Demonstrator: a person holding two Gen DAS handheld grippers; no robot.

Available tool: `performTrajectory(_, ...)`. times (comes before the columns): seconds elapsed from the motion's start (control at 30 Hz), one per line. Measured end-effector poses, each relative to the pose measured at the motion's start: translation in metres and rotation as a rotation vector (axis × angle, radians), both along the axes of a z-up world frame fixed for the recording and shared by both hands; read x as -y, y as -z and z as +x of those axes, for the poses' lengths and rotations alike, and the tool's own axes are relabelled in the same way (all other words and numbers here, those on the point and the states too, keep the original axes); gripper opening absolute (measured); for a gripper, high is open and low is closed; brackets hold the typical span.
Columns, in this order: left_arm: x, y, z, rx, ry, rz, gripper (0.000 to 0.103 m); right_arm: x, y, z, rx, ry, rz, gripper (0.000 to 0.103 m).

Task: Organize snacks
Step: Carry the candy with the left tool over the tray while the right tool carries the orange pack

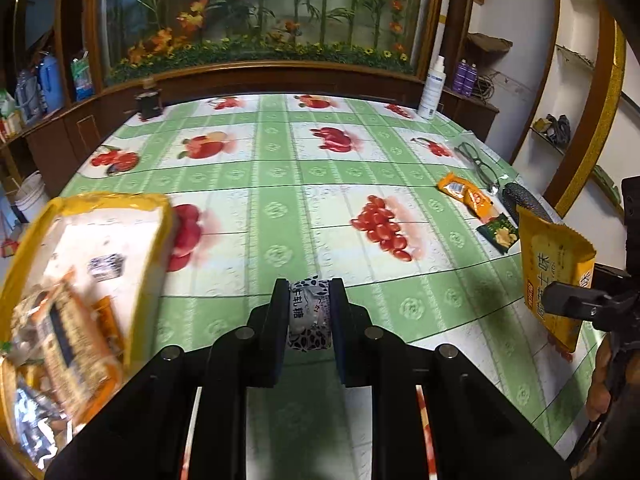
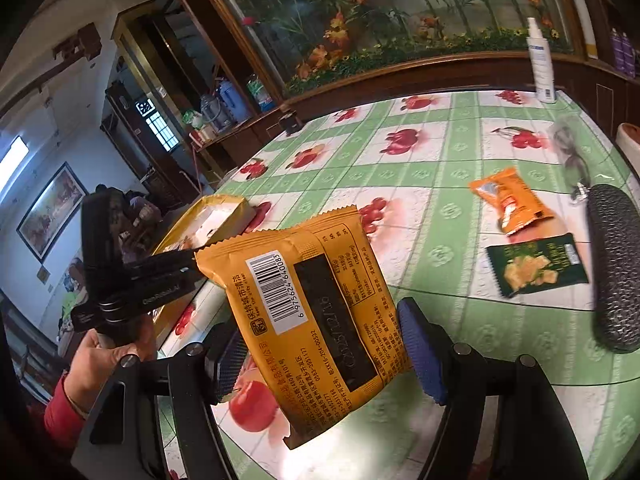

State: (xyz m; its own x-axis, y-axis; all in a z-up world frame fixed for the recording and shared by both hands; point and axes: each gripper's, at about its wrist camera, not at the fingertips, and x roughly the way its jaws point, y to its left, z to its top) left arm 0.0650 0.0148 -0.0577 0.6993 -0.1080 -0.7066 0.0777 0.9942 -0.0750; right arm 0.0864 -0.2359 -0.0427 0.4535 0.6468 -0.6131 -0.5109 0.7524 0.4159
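Observation:
My left gripper (image 1: pixel 309 312) is shut on a small black-and-white nougat candy (image 1: pixel 309 314), held above the table just right of the yellow-rimmed snack box (image 1: pixel 158 204), which holds several packets. My right gripper (image 2: pixel 320 344) is shut on a large yellow snack packet (image 2: pixel 308 312), held upright above the table; the packet also shows at the right of the left wrist view (image 1: pixel 554 268). An orange packet (image 2: pixel 510 200) and a dark green packet (image 2: pixel 538 266) lie on the table at the right; both show in the left wrist view, orange (image 1: pixel 466 193) and green (image 1: pixel 500 234).
The table wears a green checked fruit-print cloth (image 1: pixel 320 184). Glasses (image 1: pixel 478 164) and a dark glasses case (image 2: pixel 614 264) lie near the right edge. A white spray bottle (image 1: pixel 432 88) and a dark small box (image 1: pixel 148 104) stand at the far edge. The left gripper shows in the right wrist view (image 2: pixel 192 260).

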Motion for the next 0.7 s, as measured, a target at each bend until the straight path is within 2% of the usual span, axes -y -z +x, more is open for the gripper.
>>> performTrajectory(0.33,-0.037,-0.012,-0.037,0.047,-0.134,0.139,0.017,-0.065,-0.001,-0.015,0.007,-0.097,0.000,0.072)
performTrajectory(0.7,-0.086,-0.023,-0.061,0.090,-0.256,0.150,0.017,-0.136,-0.017,-0.026,0.047,-0.193,-0.002,0.072)
